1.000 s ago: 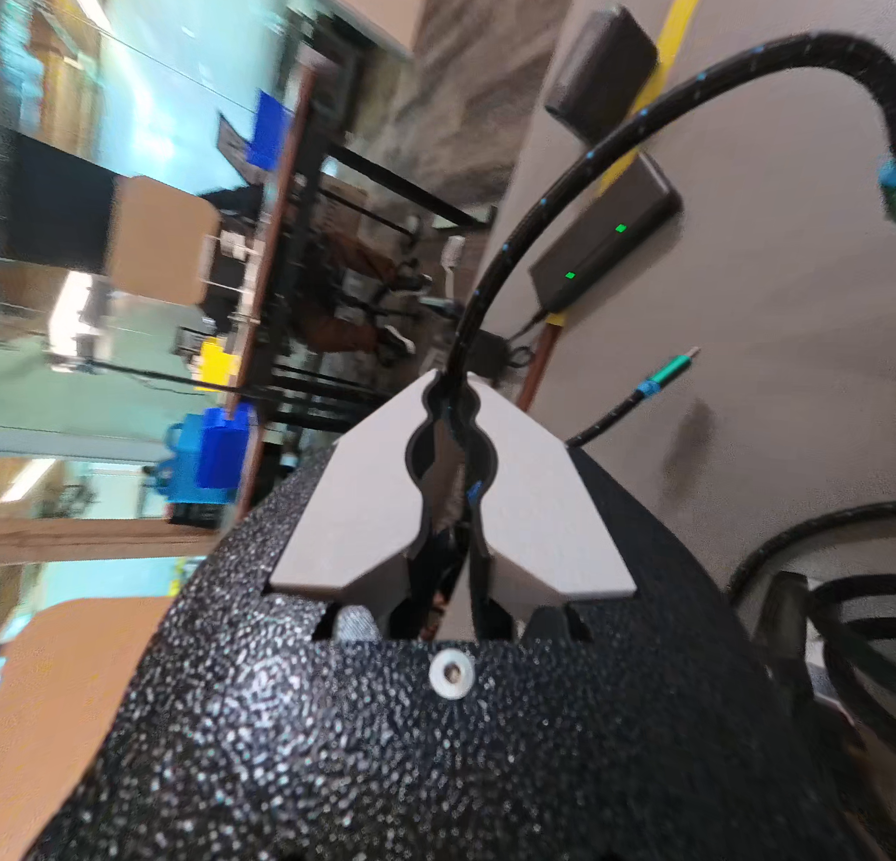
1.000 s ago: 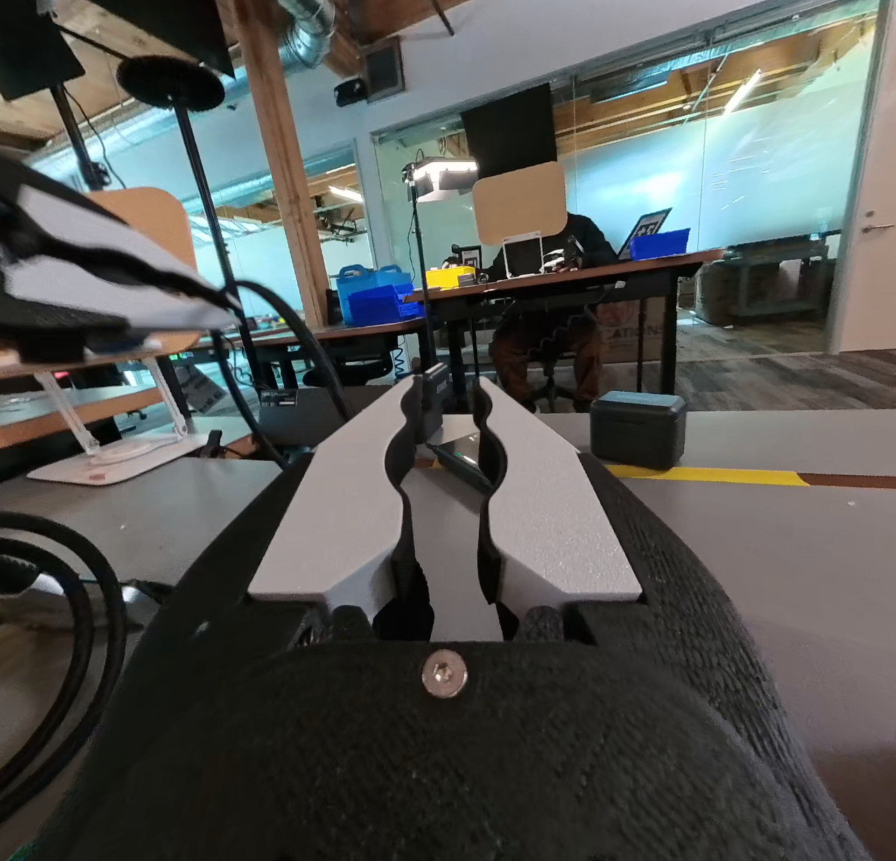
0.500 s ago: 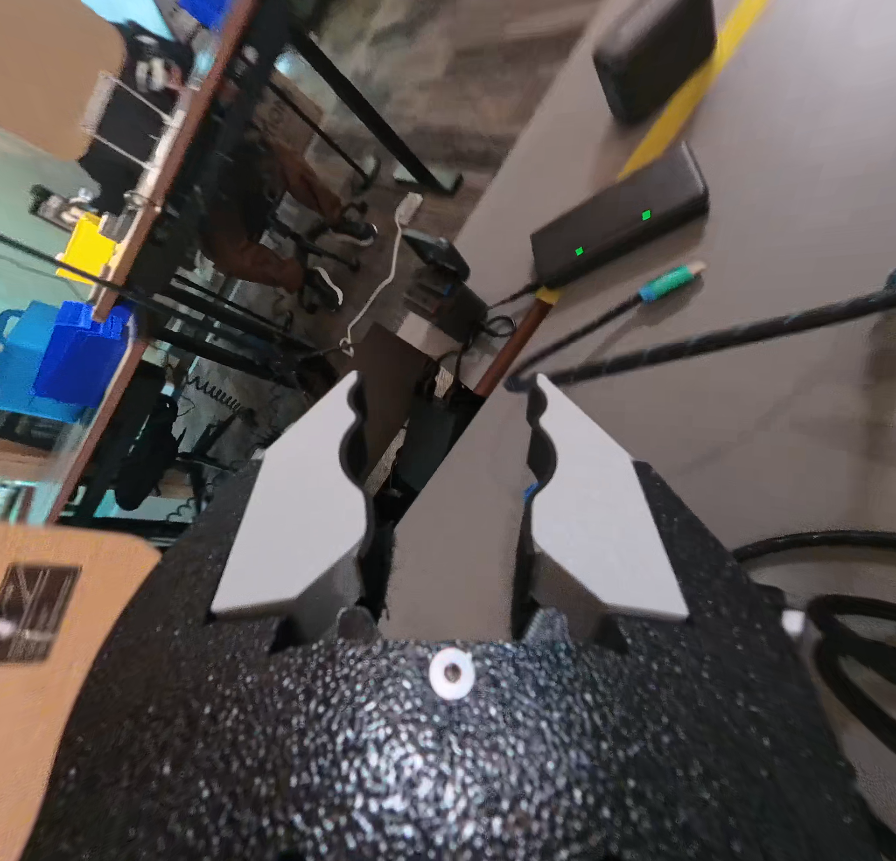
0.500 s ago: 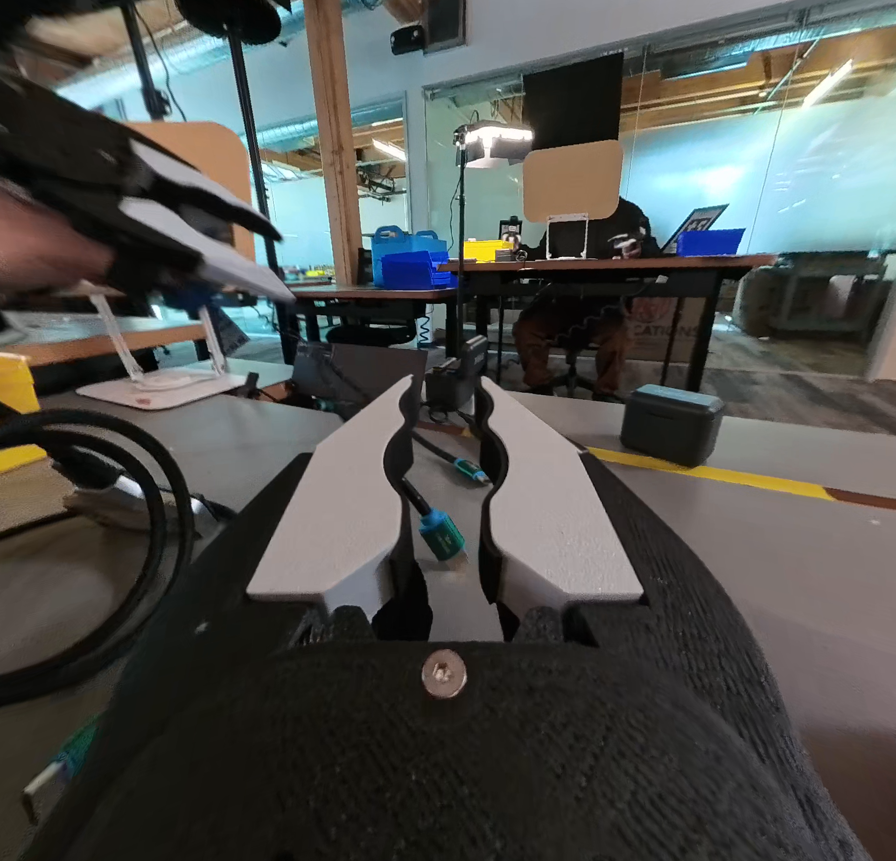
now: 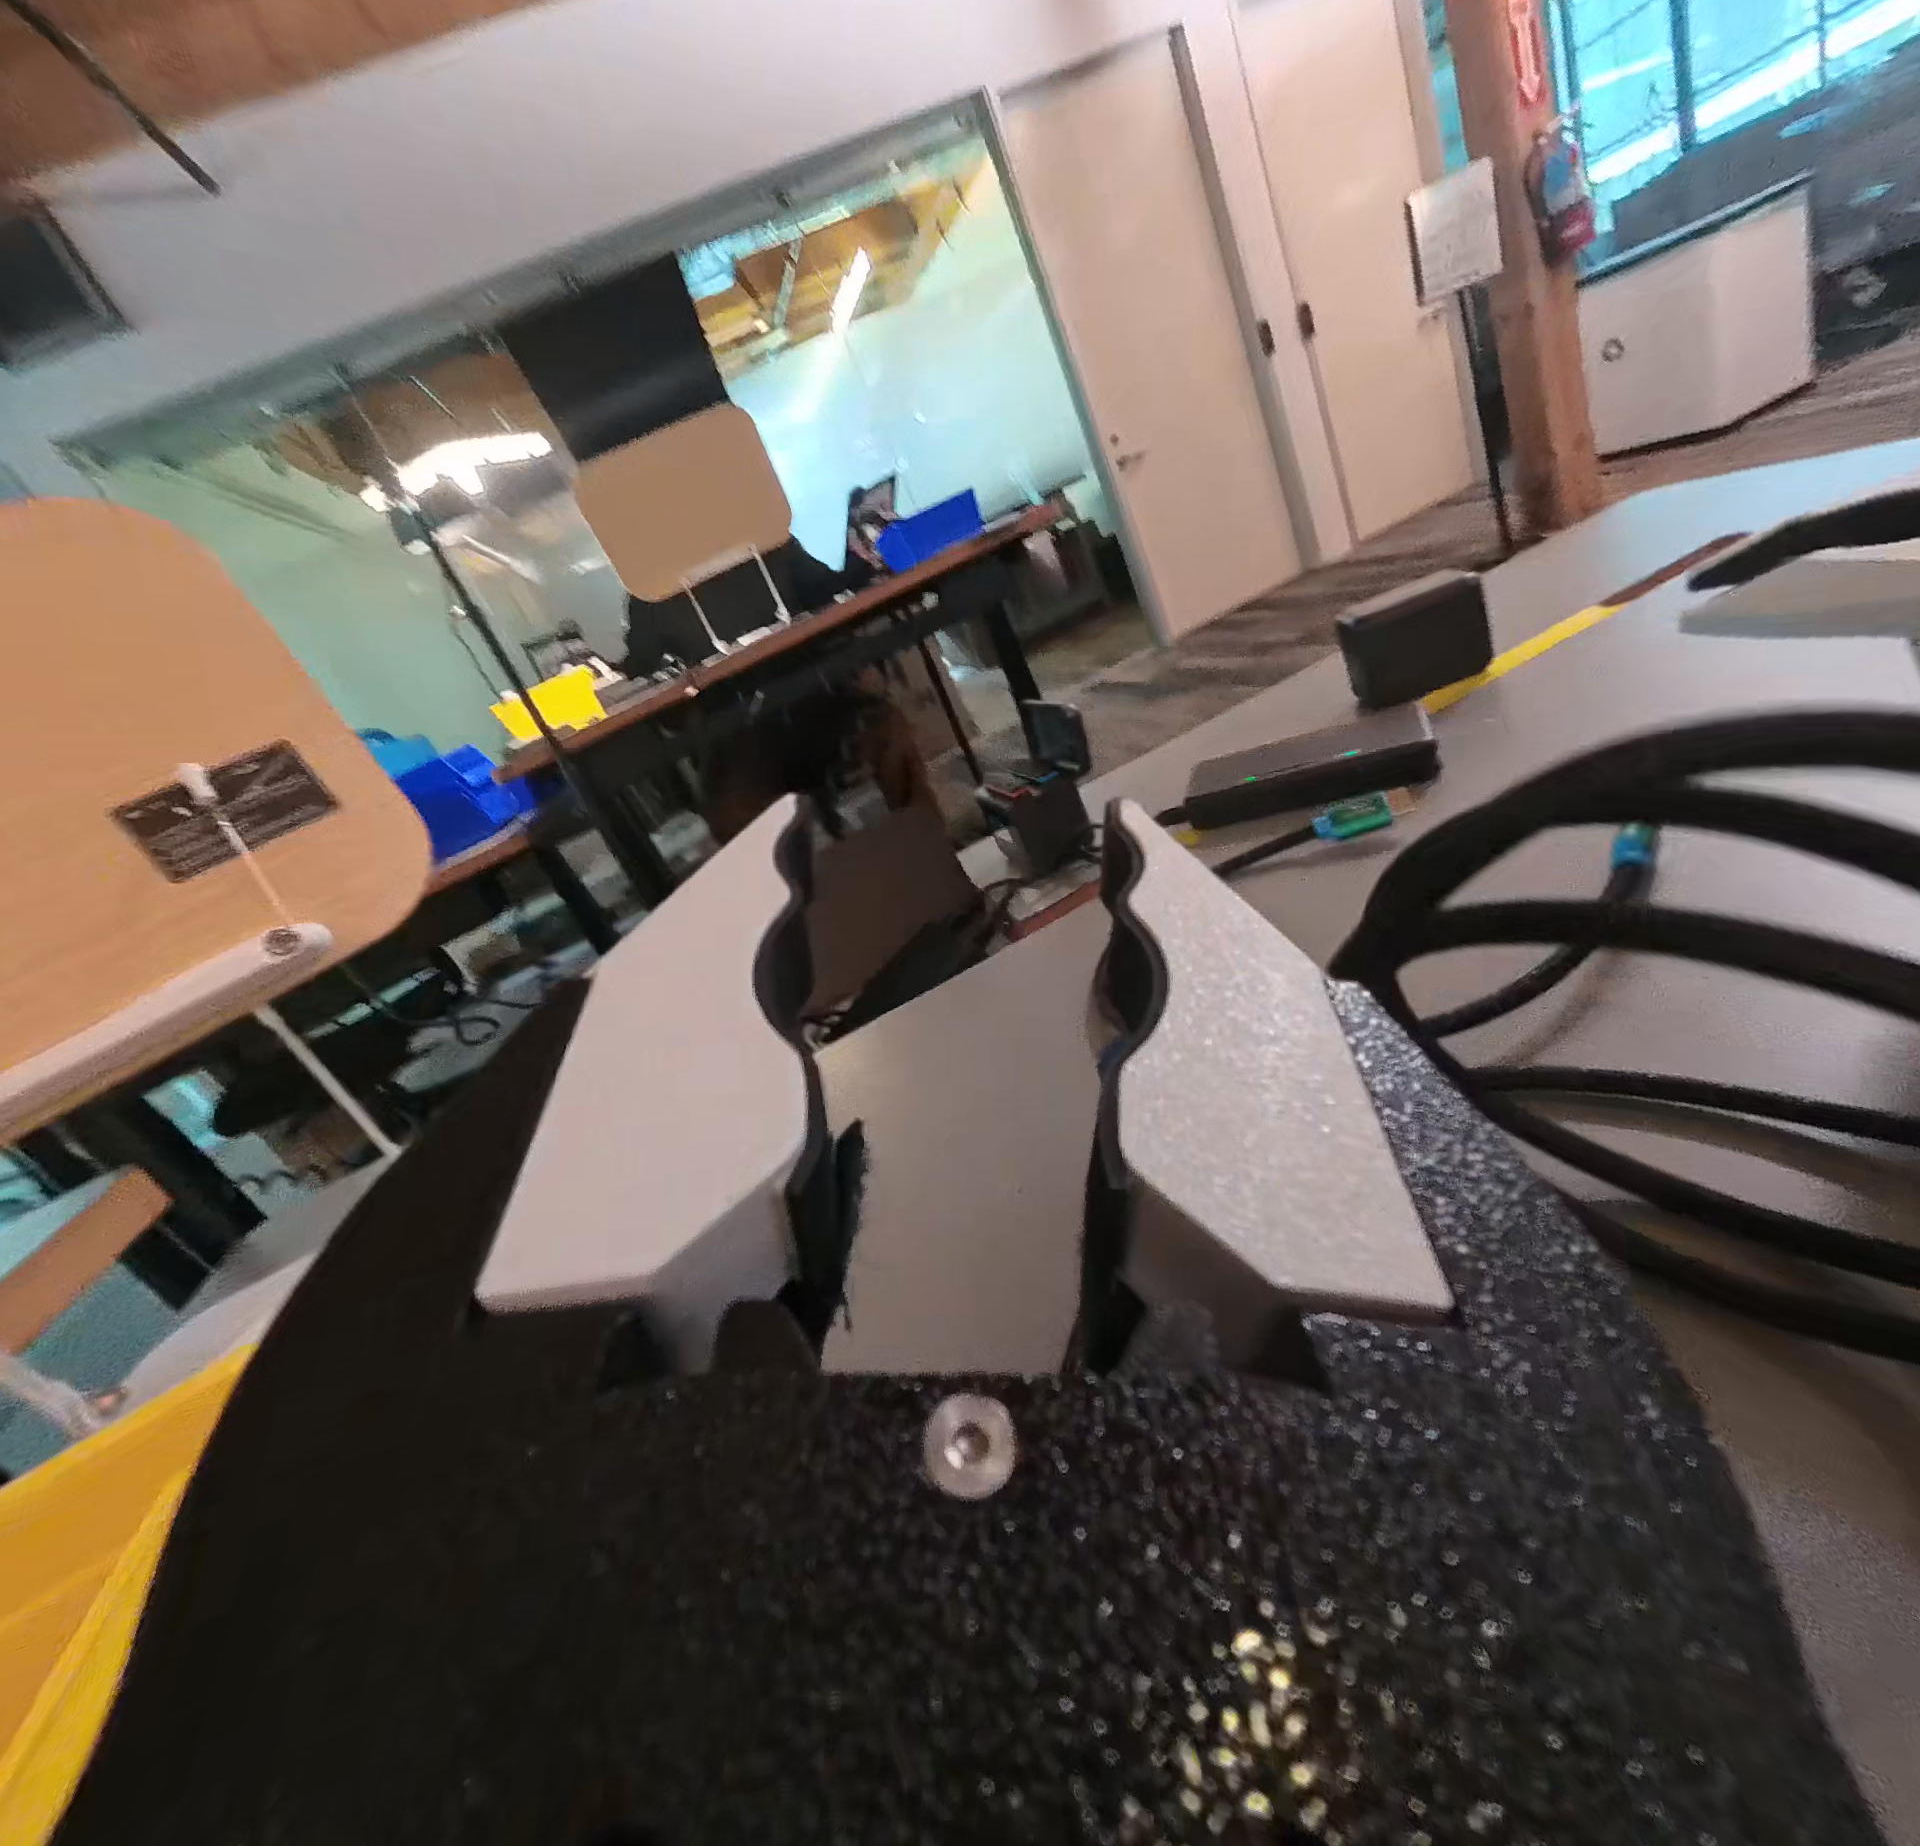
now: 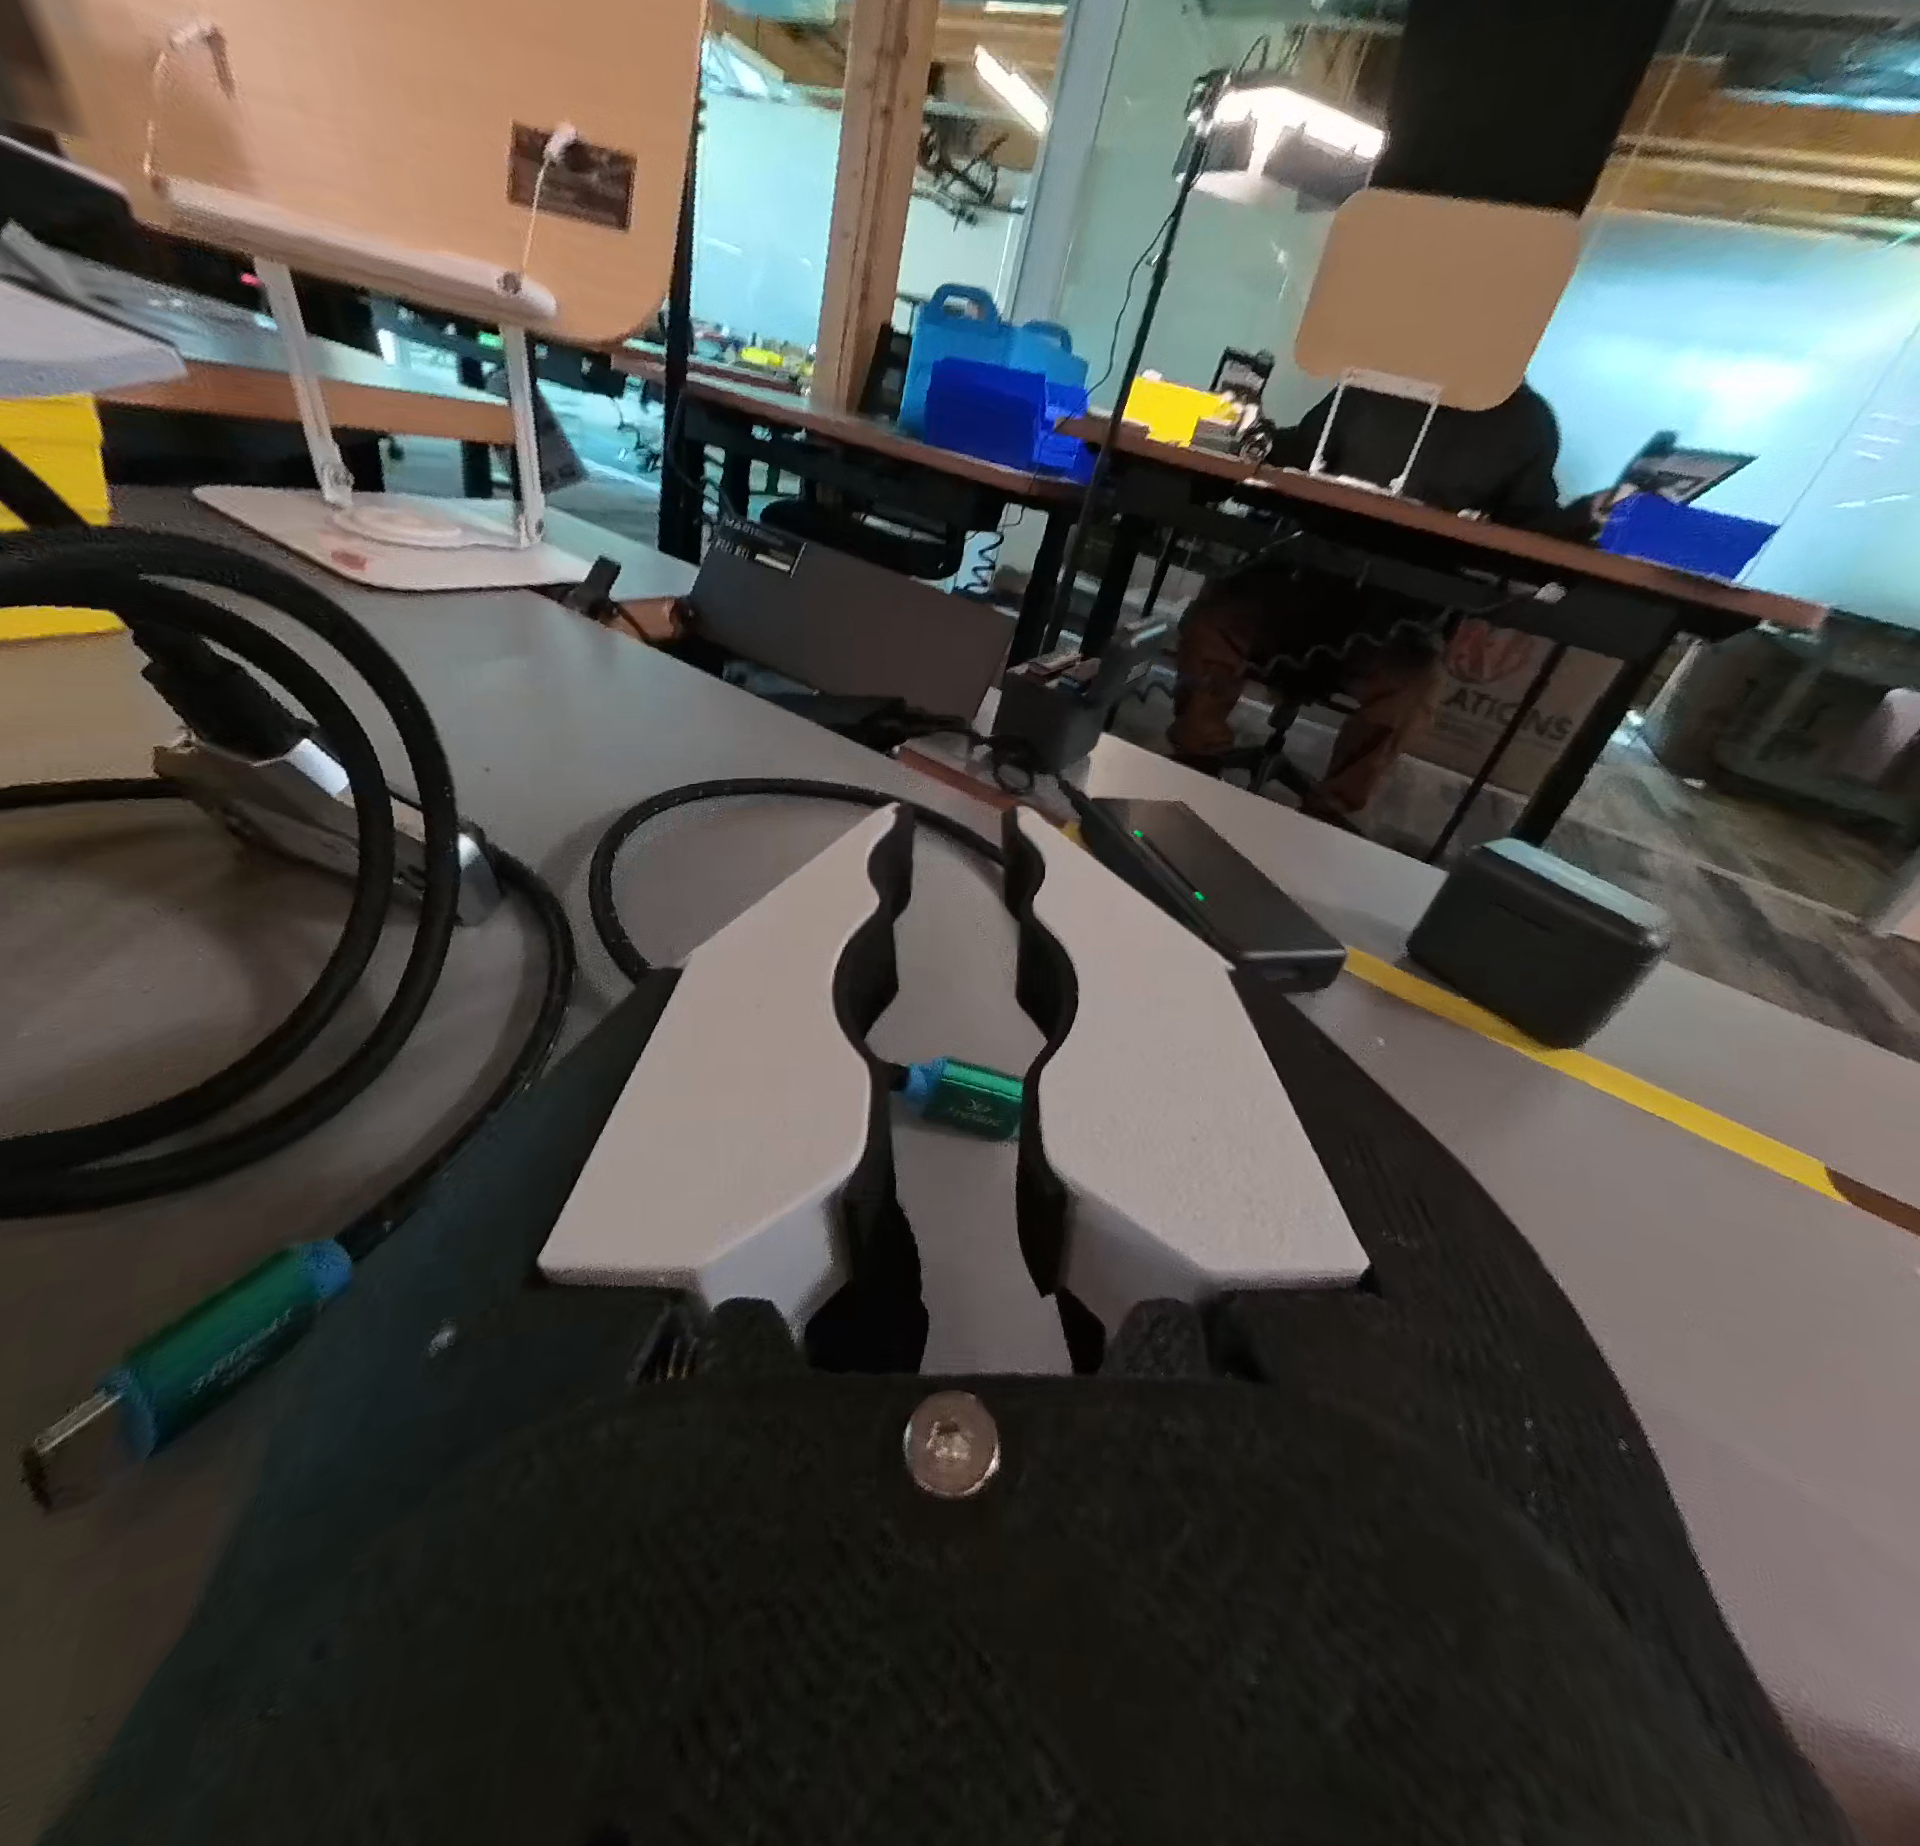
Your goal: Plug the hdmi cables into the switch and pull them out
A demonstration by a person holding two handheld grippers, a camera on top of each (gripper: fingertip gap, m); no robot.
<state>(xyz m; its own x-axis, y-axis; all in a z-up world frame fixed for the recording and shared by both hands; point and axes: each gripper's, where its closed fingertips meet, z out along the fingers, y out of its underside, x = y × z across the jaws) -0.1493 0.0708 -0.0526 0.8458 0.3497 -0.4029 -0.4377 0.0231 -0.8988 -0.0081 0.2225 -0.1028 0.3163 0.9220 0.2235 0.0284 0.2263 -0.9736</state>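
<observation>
My left gripper (image 5: 951,840) is open and empty, held above the grey table (image 5: 1714,913). To its right lie coiled black HDMI cables (image 5: 1558,923), a green plug (image 5: 1351,820) and the flat black switch (image 5: 1314,773) with green lights. My right gripper (image 6: 961,825) is low over the table, jaws a narrow gap apart and holding nothing. A green HDMI plug (image 6: 961,1095) lies on the table and shows through that gap. A second green and blue plug (image 6: 197,1360) lies at lower left. The switch (image 6: 1210,892) sits just beyond the right fingertips.
A black case (image 6: 1538,949) stands by a yellow tape line (image 6: 1621,1100). Coiled cables (image 6: 405,892) and a silver device (image 6: 270,809) lie at left. A white stand (image 6: 416,539) is at the back. A person sits at a far desk.
My left gripper let go of the braided cable, opened, and swung up to level. My right gripper moved forward and lower, over the green plug on the table.
</observation>
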